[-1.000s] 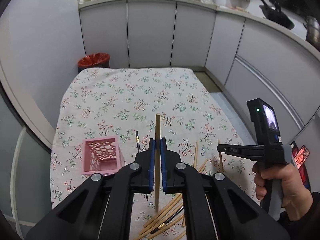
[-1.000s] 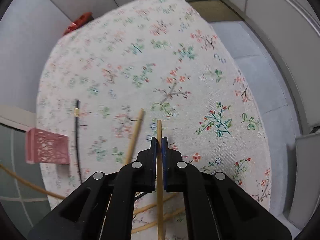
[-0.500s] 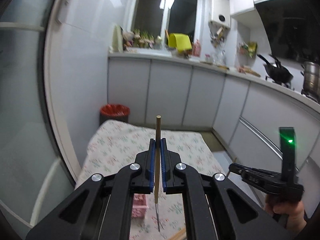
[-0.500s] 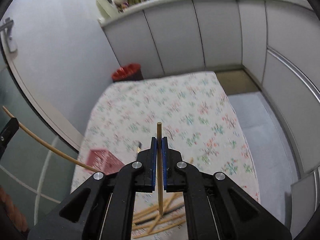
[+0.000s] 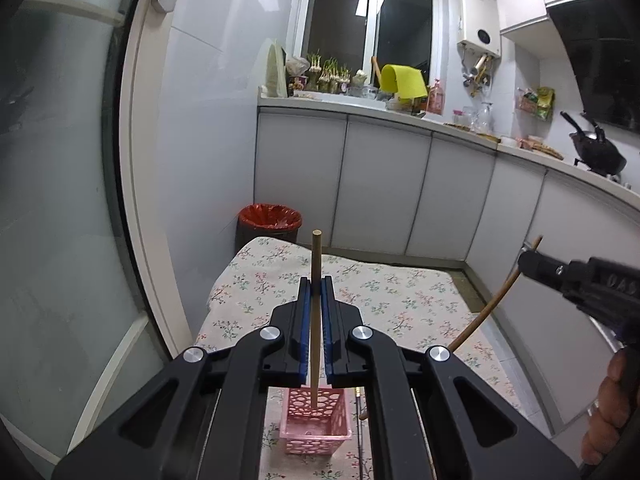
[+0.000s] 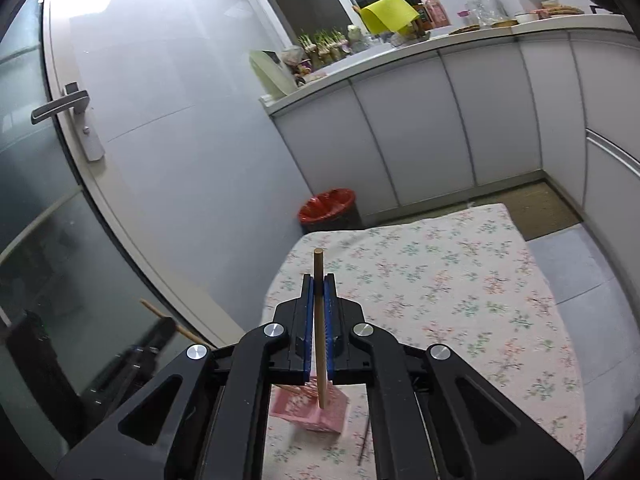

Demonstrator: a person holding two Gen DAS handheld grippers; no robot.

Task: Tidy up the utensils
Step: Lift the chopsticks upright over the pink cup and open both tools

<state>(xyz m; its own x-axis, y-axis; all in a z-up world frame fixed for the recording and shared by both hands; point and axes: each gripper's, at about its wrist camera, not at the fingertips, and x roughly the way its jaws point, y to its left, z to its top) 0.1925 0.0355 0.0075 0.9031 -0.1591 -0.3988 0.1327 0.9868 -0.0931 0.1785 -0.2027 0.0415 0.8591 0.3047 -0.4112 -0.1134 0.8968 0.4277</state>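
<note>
My left gripper [image 5: 315,286] is shut on a wooden chopstick [image 5: 315,272], held upright; its lower tip hangs over the open top of the pink perforated basket [image 5: 316,420]. My right gripper [image 6: 318,282] is shut on another wooden chopstick [image 6: 319,276], upright above the same pink basket [image 6: 310,408]. In the left wrist view the right gripper [image 5: 532,264] shows at the right edge with its chopstick [image 5: 492,308] slanting down. In the right wrist view the left gripper's chopstick tip [image 6: 152,310] shows at far left.
The basket stands on a table with a floral cloth [image 5: 380,292]. A dark chopstick [image 6: 366,440] lies on the cloth right of the basket. A red-lined bin [image 5: 270,220] stands behind the table. White cabinets [image 5: 380,184] and a glass door [image 6: 60,200] surround it.
Both grippers have tilted up from looking down at the table and moved over the pink basket, each still holding its chopstick, now upright.
</note>
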